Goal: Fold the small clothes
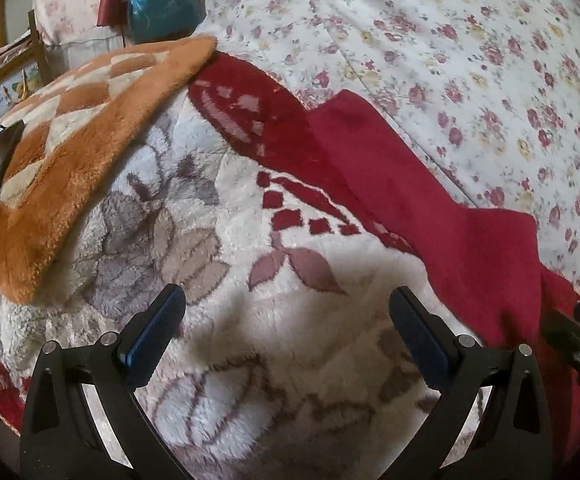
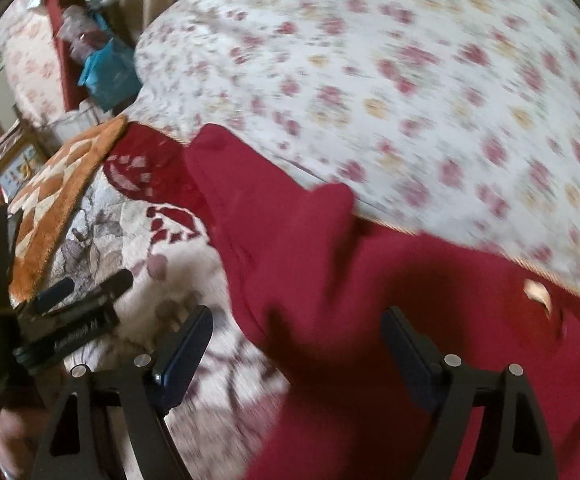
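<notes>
both grippers' jaws gape empty over a plain dark red garment (image 2: 330, 280) lying rumpled on fleecy blanket (image 1: 250, 340).

Soft daylight, faint shadows; the right wrist view is motion-blurred (fisheye edges bend and darken).

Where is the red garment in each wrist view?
Left wrist: the red garment runs diagonally from centre to the lower right edge, right of the open left gripper.
Right wrist: garment fills centre and lower right, under the open right gripper.
Shared landmark: the orange mat, upper left of the garment.
</notes>
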